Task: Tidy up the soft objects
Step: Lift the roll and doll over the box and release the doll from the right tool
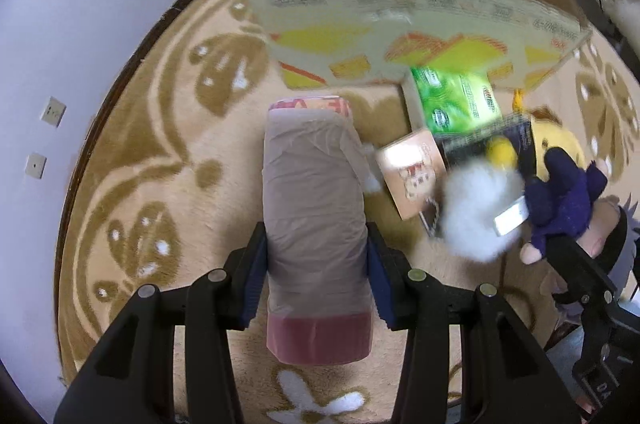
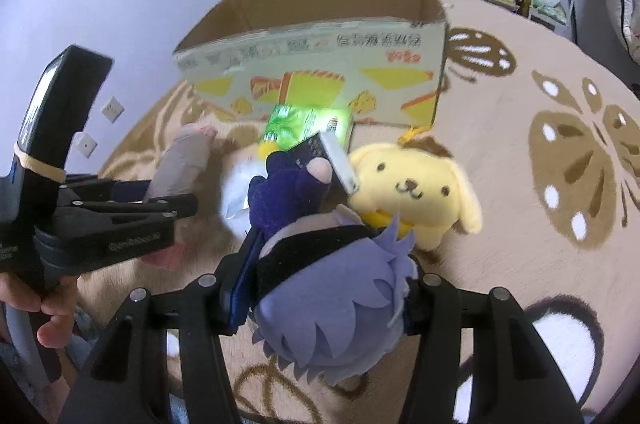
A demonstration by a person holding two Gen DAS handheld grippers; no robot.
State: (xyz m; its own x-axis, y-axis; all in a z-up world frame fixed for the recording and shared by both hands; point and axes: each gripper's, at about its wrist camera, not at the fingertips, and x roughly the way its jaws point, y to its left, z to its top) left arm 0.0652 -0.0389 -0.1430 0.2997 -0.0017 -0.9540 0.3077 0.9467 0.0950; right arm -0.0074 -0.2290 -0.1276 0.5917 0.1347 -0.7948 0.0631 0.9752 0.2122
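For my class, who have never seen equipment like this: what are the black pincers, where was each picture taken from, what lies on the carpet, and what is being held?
There is no robot here. A person holds a two-finger gripper in each hand, and a wide-angle camera on each looks forward along its fingers.

The left camera's picture shows the left gripper closed on a roll of bags. The right camera's picture shows the right gripper closed on a doll with purple hair and dark blue clothes.

On the patterned carpet lie a yellow dog toy, a green packet, something white and fluffy and a small tan box. Behind them stands an open cardboard box.
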